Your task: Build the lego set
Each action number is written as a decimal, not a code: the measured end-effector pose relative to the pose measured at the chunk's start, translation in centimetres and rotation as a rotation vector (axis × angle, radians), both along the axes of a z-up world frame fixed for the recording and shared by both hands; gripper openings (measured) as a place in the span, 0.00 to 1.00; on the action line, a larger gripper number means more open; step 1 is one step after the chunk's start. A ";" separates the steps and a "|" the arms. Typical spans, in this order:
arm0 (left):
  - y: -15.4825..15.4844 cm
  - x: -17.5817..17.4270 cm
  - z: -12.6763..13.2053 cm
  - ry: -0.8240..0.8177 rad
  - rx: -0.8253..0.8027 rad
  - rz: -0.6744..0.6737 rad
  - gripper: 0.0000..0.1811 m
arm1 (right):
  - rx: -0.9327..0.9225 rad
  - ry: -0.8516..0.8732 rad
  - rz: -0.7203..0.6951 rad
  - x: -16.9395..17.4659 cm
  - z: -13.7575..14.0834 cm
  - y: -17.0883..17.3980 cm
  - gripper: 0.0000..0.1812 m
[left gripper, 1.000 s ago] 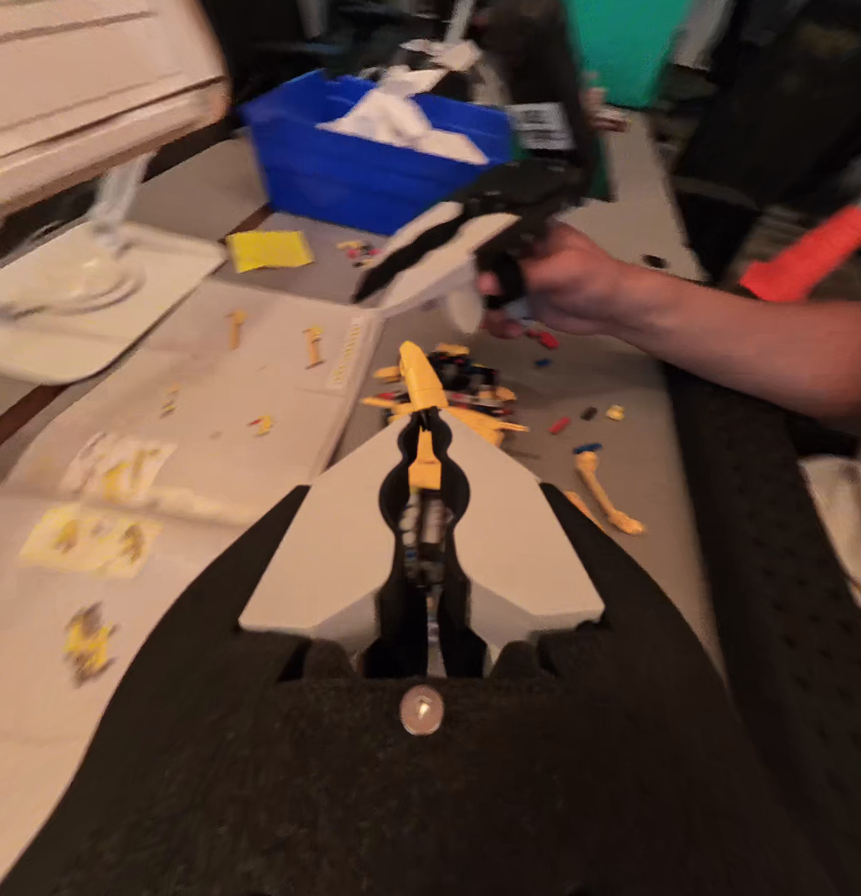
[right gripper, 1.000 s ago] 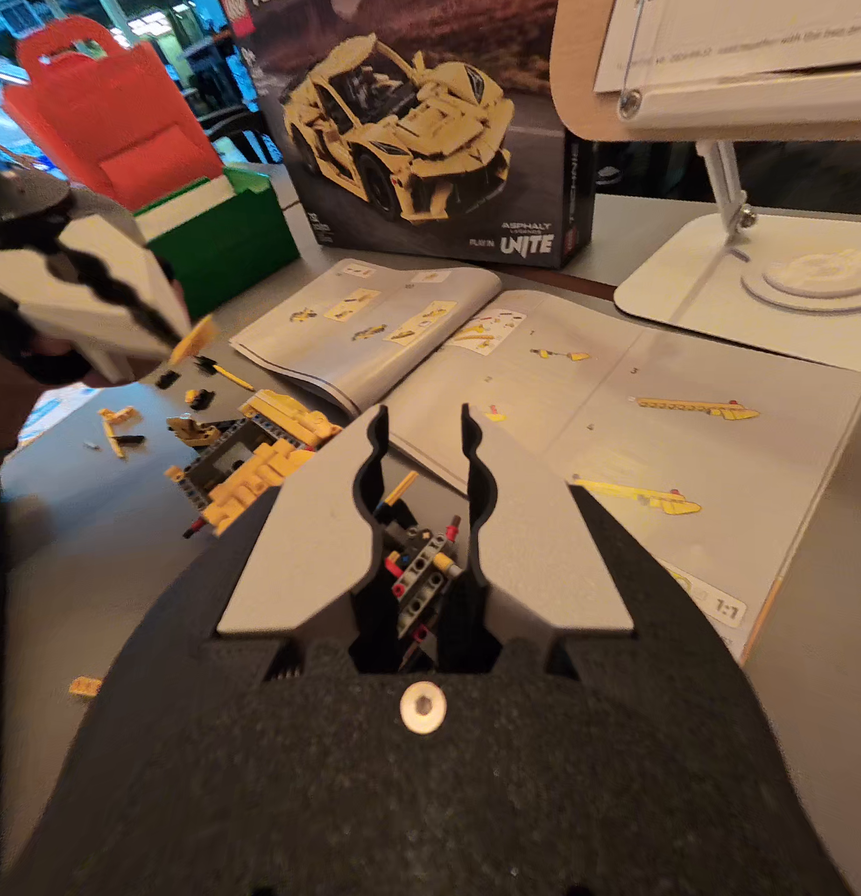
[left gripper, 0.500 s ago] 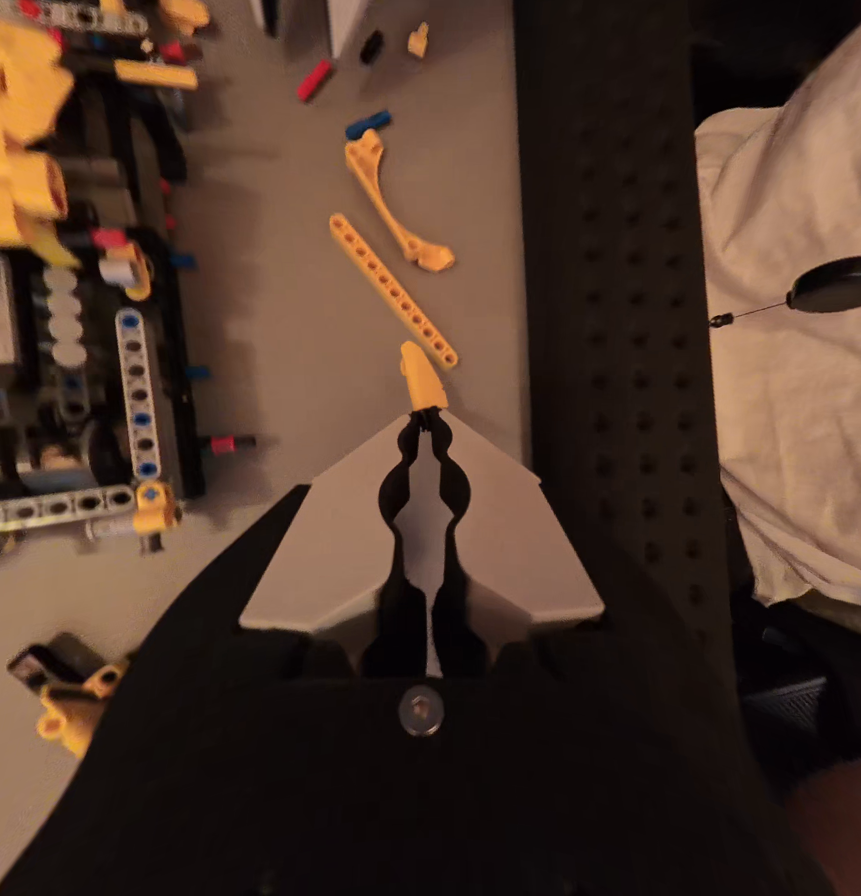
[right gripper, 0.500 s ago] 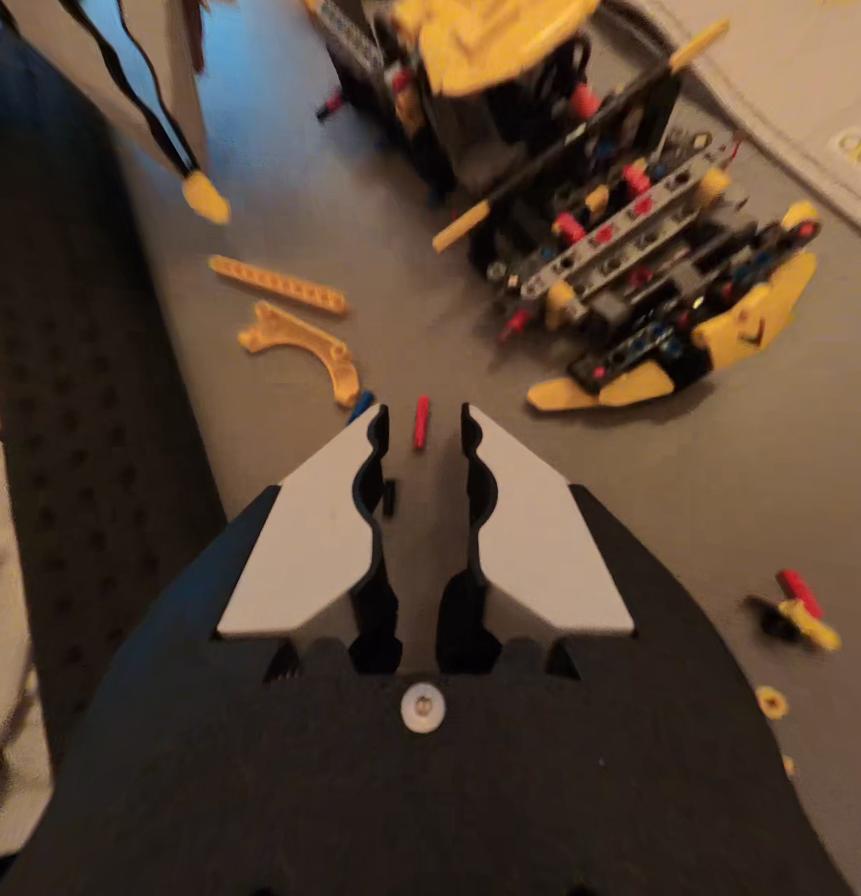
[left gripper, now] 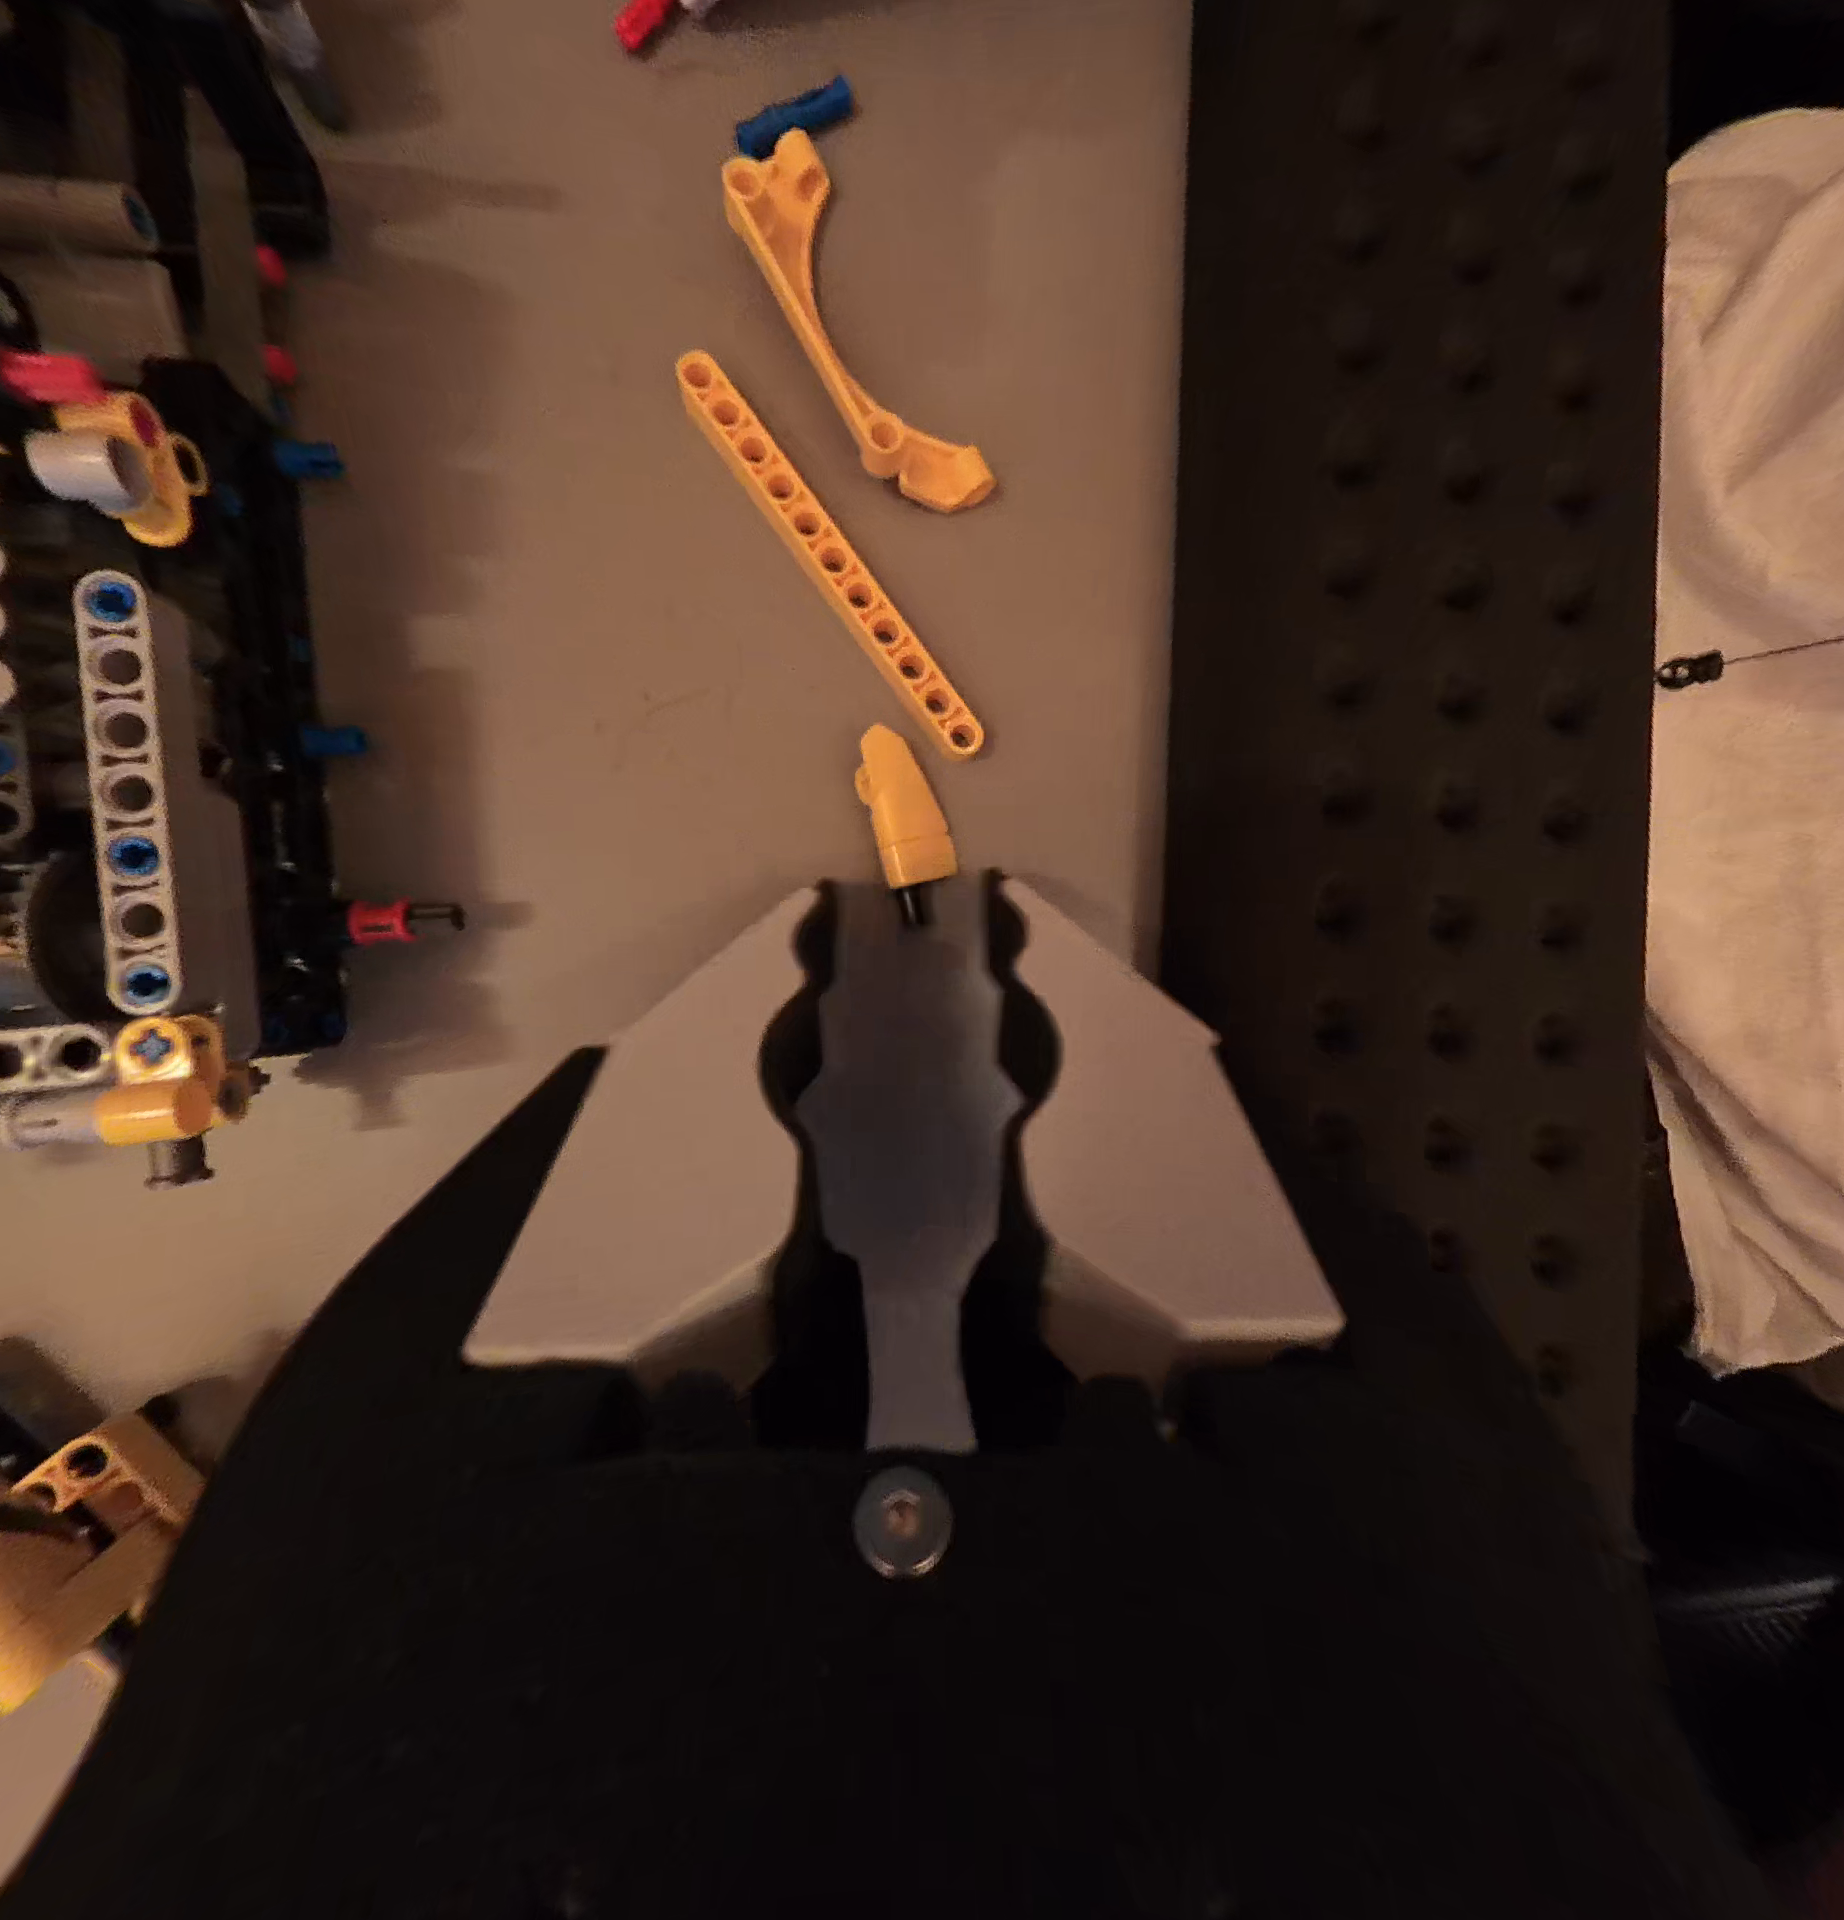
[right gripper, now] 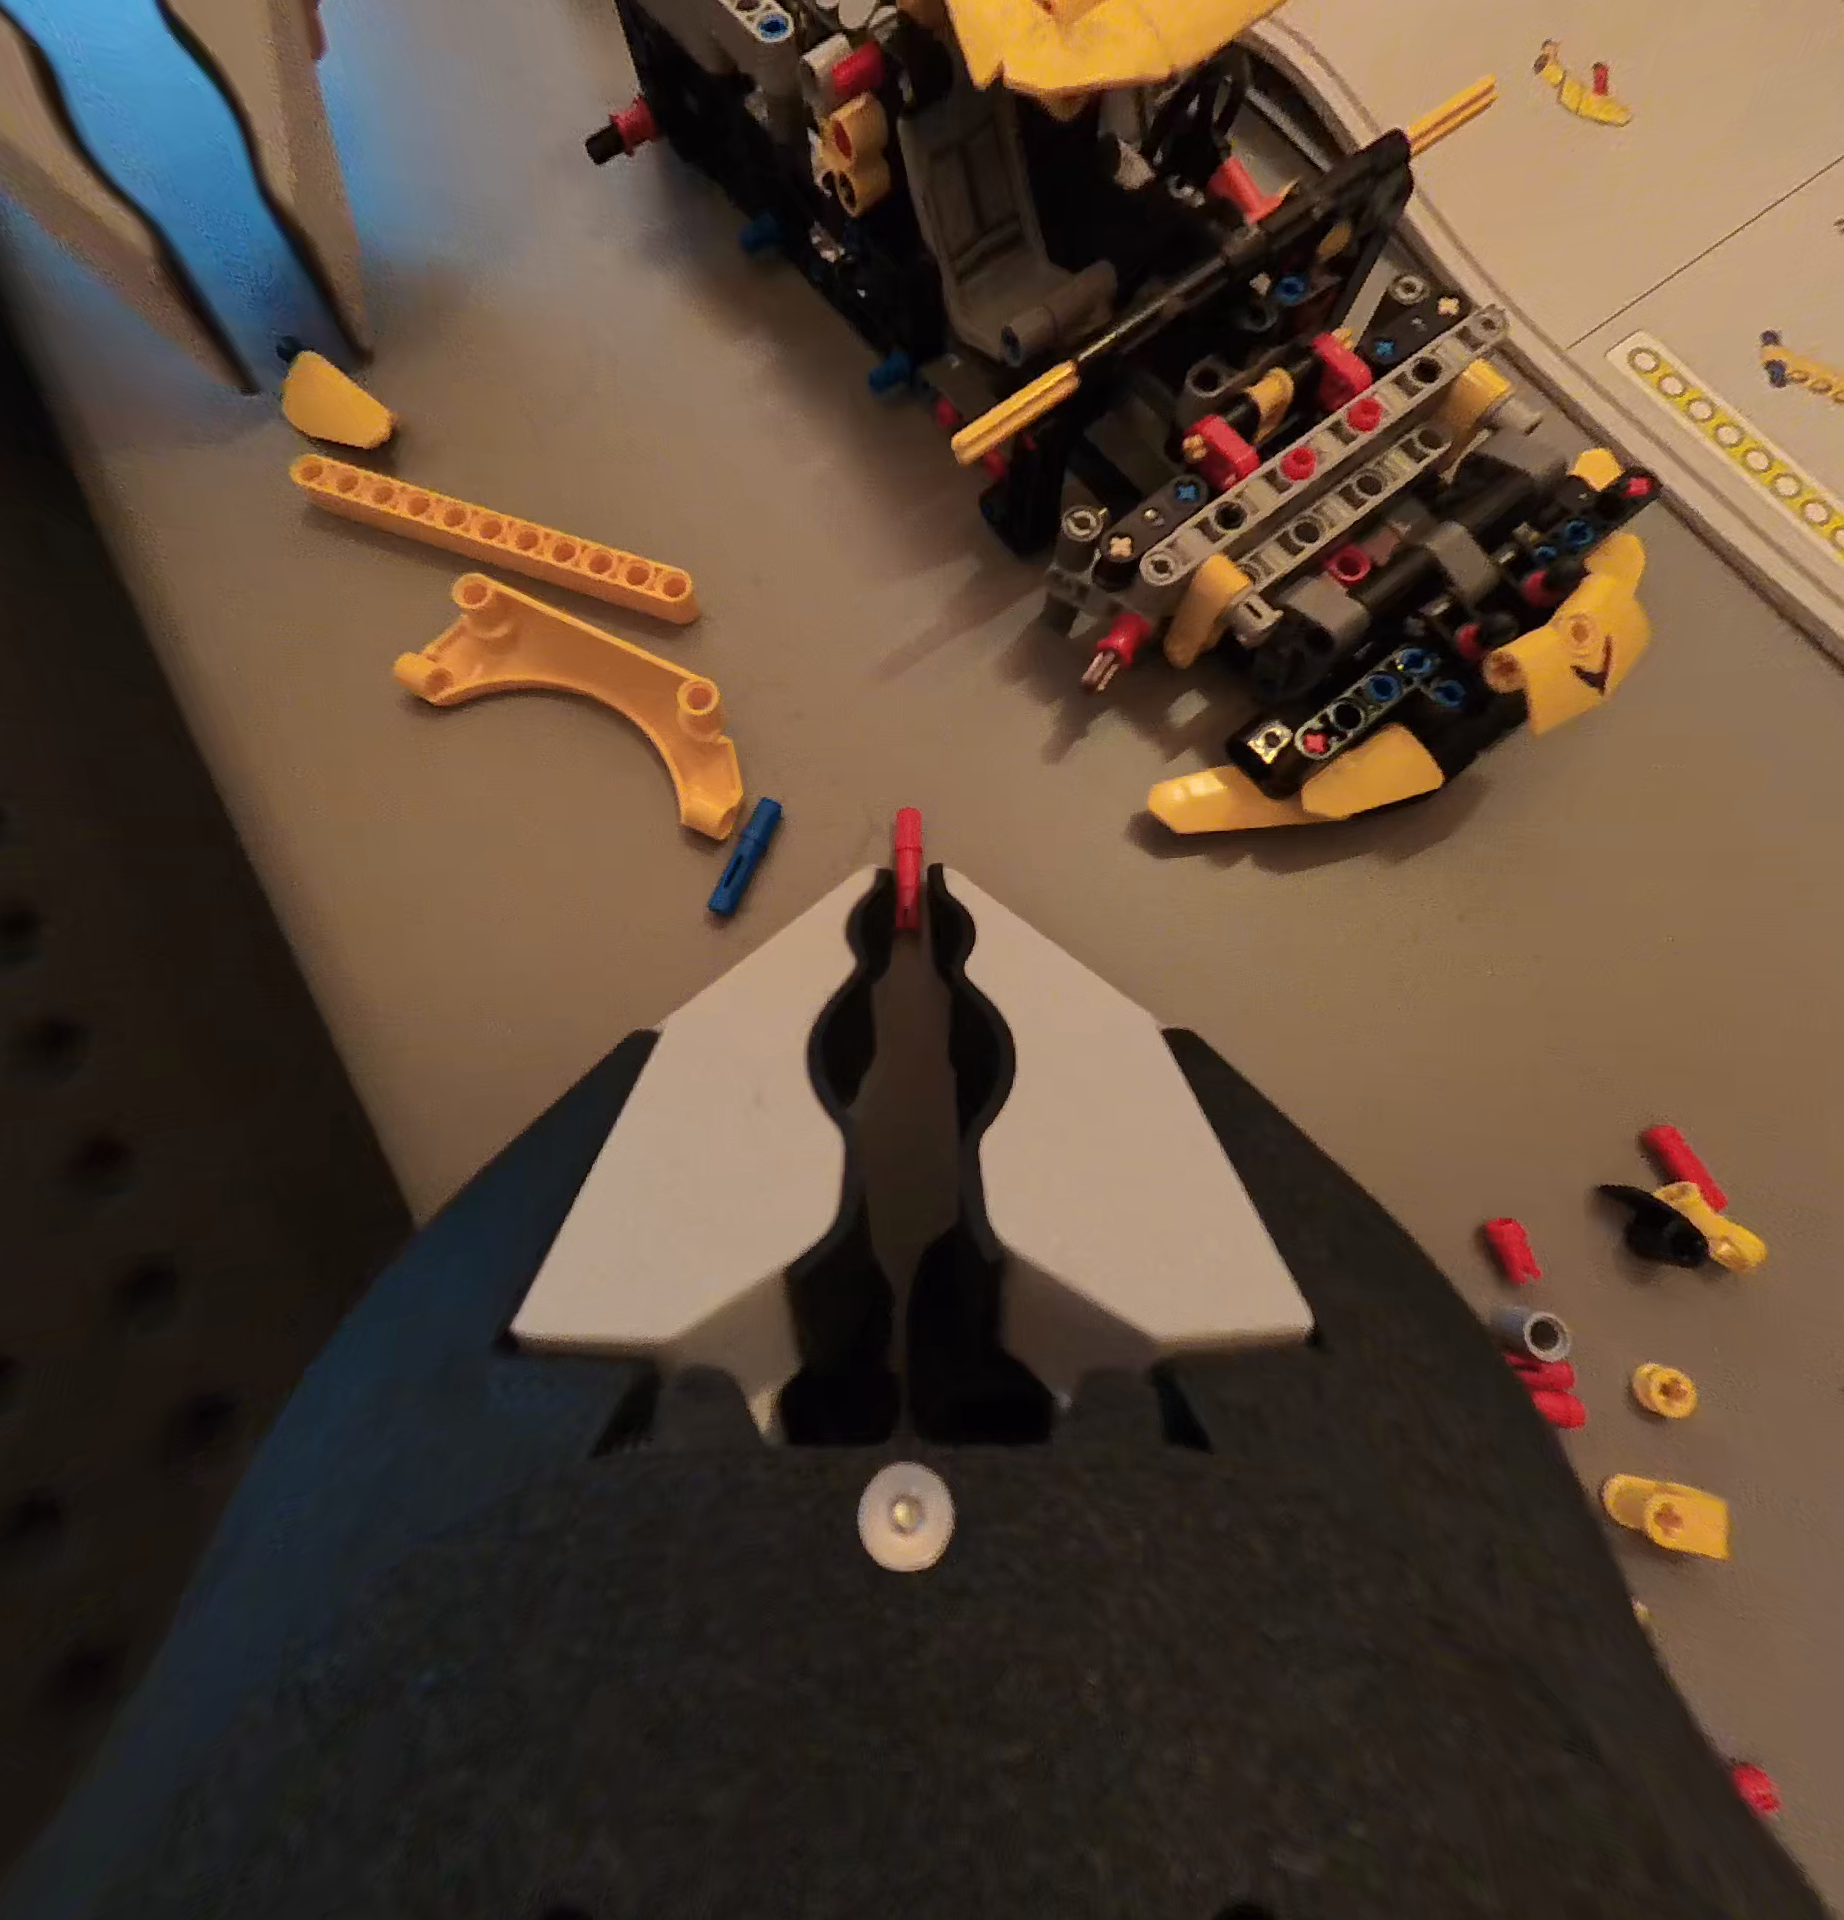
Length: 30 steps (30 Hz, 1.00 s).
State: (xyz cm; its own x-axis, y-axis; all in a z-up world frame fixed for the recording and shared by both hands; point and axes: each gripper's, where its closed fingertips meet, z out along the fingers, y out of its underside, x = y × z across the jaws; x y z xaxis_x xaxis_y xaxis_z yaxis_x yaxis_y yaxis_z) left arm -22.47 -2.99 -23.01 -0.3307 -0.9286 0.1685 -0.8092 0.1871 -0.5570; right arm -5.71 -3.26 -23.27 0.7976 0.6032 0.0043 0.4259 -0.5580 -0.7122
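- The half-built lego car (right gripper: 1261, 416) sits on the grey table (right gripper: 1001, 727): black and grey frame, yellow panels, red and blue pins.
- Left tool (left gripper: 905, 883) is spread, a small yellow curved piece (left gripper: 900, 798) lying at its tips.
- Right tool (right gripper: 906, 883) is nearly pressed together, seemingly pinching a red pin (right gripper: 906, 857).
- A yellow holed beam (left gripper: 824, 551) and yellow arch piece (left gripper: 845, 332) lie beside them.

A grey table top (left gripper: 606, 665) lay under dim, warm light. Along its edge ran a dark mat (left gripper: 1417, 623) dotted with rows of holes; pale cloth (left gripper: 1780, 727) showed beyond it.
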 end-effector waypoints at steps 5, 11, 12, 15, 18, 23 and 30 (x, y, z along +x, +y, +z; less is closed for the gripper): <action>1.5 1.6 3.4 -0.073 0.056 0.100 0.19 | -0.066 0.040 0.039 -0.7 0.4 -0.5 0.02; 1.2 6.9 8.0 -0.342 0.643 0.005 0.12 | -0.090 0.222 0.217 -5.6 5.8 -1.4 0.02; 0.5 7.3 8.4 -0.375 0.768 -0.053 0.10 | -0.095 0.226 0.244 -6.3 6.4 -1.5 0.02; -0.6 8.0 8.6 -0.417 1.016 -0.155 0.10 | -0.116 0.246 0.329 -7.9 8.0 -1.9 0.02; -1.0 8.1 8.1 -0.406 1.046 -0.172 0.10 | -0.134 0.271 0.376 -8.8 9.0 -2.1 0.02; -1.6 8.4 8.2 -0.433 1.018 -0.149 0.03 | -0.139 0.253 0.389 -9.2 8.9 -2.0 0.02; -0.8 9.0 9.9 -0.515 0.984 0.031 0.01 | -0.021 0.415 0.329 -8.6 10.9 -0.9 0.03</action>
